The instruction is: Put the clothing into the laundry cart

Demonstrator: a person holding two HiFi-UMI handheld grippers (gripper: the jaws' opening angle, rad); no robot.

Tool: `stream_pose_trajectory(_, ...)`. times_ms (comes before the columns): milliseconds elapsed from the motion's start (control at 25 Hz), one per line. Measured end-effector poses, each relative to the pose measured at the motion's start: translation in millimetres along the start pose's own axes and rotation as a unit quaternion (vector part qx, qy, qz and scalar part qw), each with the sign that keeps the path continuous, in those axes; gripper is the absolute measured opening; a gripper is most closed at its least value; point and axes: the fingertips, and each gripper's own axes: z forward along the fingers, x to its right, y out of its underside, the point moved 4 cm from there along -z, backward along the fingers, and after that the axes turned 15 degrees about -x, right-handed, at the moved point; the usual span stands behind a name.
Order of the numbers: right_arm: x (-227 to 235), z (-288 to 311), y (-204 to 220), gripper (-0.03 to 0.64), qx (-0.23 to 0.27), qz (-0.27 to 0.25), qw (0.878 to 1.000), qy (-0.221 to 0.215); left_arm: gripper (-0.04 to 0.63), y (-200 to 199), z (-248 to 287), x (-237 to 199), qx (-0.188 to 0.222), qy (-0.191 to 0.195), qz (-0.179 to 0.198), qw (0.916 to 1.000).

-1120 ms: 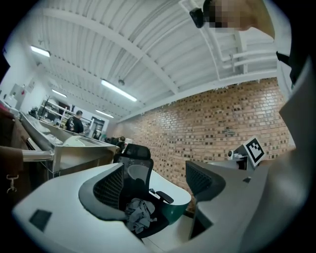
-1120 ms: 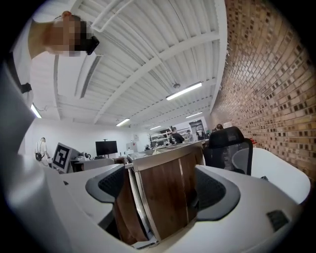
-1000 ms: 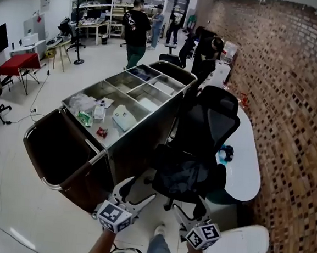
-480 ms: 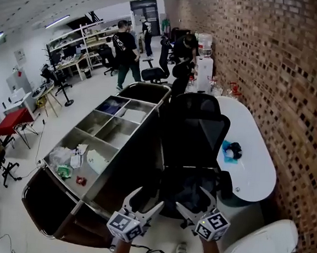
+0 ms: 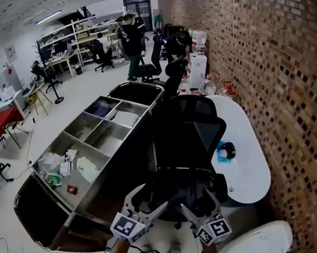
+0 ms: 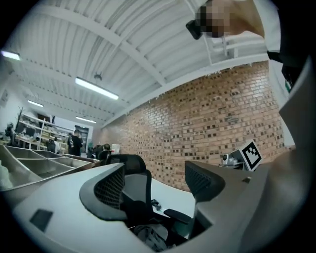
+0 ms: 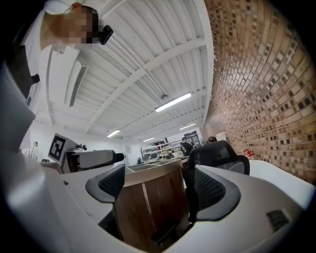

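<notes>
A long laundry cart (image 5: 123, 164) is seen on the left, with shiny metal boxes on top and brown sides. In the nearest box, a clear crinkly bag (image 5: 49, 163), a white bottle (image 5: 65, 167) and a small red thing (image 5: 70, 189) are kept. Something blue (image 5: 101, 108) is kept in a far box. A dark bag (image 5: 35, 214) is hung at the near end of the cart.

The clothing (image 5: 188, 191), soft, grey and bunched up, is found on the seat of a black mesh chair (image 5: 188, 134), not in the cart. The left gripper (image 5: 149, 200) and right gripper (image 5: 200, 205) are held just before it. The claws of both are spread wide, and nothing is pinched in them.

A smooth white oval table (image 5: 248, 172) is set beside a rough brick wall (image 5: 274, 62), and a small blue and black thing (image 5: 225, 151) is laid on it. The floor (image 5: 67, 101) is pale. People (image 5: 133, 35) are seen far back by shelves.
</notes>
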Motion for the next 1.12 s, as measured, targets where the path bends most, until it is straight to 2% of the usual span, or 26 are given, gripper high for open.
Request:
stream_pose_trajectory(160,7,1,13,0.451,-0.018,0.004,1.0,0.021,0.359,26,5,-19,-0.009,0.002,-0.017,0.9998)
stream_pose_trajectory(280,21,7,23,0.451,-0.029,0.009,0.999,0.036,0.359,18,14,-19,-0.02,0.023,-0.036,0.9989)
stream_pose_trajectory(360,29,8,44,0.451,-0.056,0.008,0.997,0.044,0.359,25,17,-20,-0.035,0.028,-0.049,0.9978)
stream_pose_trajectory(520,55,27,106,0.451,-0.142,0.006,0.989,0.044,0.359,50,33,-31,-0.056,0.033,-0.064,0.9959)
stream_pose_trajectory(720,92,49,199,0.451,-0.232,0.047,0.971,0.046,0.359,94,52,-35,-0.079,0.037,-0.094,0.9917)
stream_pose_trajectory(960,137,93,290,0.451,-0.285,0.079,0.954,0.041,0.359,159,83,-42,-0.117,0.02,-0.099,0.9879)
stream_pose_trajectory(1120,161,143,350,0.453,-0.296,0.086,0.951,0.025,0.341,193,101,-52,-0.105,0.009,-0.098,0.9896)
